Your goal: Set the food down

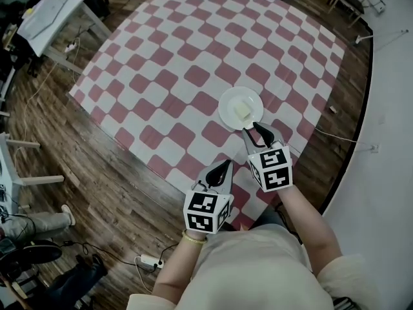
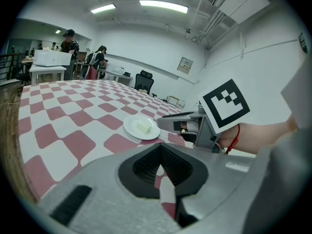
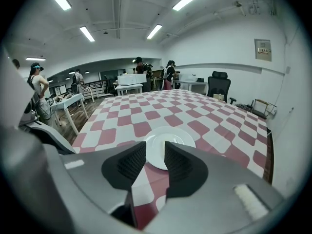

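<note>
A pale yellow piece of food (image 1: 242, 111) lies on a small white plate (image 1: 227, 101) on the red-and-white checked tablecloth (image 1: 193, 76). My right gripper (image 1: 256, 129) hovers just at the plate's near rim, its jaws apart with nothing between them. In the right gripper view the plate (image 3: 179, 136) shows beyond the right gripper (image 3: 155, 152). My left gripper (image 1: 224, 167) hangs nearer to me, off to the plate's left, with its jaws together and empty. The left gripper view shows the left gripper (image 2: 160, 147), the plate (image 2: 129, 126), the food (image 2: 143, 127) and the right gripper (image 2: 164, 122) beside the plate.
The table's near edge (image 1: 161, 173) runs diagonally over a wood floor. White side tables (image 1: 48, 18) stand at the left, a power strip (image 1: 148, 261) lies on the floor. A white wall (image 1: 387, 141) is close at the right. People (image 3: 139, 72) and an office chair (image 3: 218, 84) are far back.
</note>
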The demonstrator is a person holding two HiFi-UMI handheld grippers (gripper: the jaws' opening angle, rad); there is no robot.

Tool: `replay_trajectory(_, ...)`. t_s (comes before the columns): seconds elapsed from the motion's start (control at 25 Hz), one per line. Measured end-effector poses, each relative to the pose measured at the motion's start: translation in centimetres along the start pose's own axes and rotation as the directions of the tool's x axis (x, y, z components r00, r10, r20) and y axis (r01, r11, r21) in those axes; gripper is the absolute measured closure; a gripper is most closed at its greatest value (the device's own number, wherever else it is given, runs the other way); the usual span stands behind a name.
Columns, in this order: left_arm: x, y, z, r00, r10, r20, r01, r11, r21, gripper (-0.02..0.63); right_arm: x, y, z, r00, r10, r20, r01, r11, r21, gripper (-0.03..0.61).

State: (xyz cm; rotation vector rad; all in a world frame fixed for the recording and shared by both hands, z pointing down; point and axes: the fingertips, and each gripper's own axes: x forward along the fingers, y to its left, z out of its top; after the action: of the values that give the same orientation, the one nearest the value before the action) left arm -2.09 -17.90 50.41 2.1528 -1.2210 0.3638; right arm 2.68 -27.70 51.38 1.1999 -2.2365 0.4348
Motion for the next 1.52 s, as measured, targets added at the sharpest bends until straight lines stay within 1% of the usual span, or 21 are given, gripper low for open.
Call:
replay_trajectory(0.12,-0.5,-0.3,-0.1,1.0,-0.005,0.003,0.005,1.0,0.01,0.614,-1.2,0.1,0.3,0.999,-0.026,0.04,0.025,1.0,0.013,0.491)
replay_trajectory(0.52,-2.5,-1.2,-0.4,1.0,-0.016,0.011,0.016,0.999,0.039,0.614,-4.8,1.4,0.5,0.992,-0.071,0.109,0.065,0.996,0.059,0.552)
replay_trajectory(0.96,-4.4,-2.0,-0.9,0.999,-0.03,0.02,0.029,0.998,0.062,0.614,-7.5,2.6,0.2,0.984,-0.103,0.146,0.09,0.992,0.093,0.572)
replay_trajectory(1.52,-6.9,-3.4,-1.8,0.998,-0.062,0.027,0.059,0.994,0.095,0.614,-10.9,5.4,-0.6,0.981,-0.083,0.173,0.066,0.993,0.101,0.572)
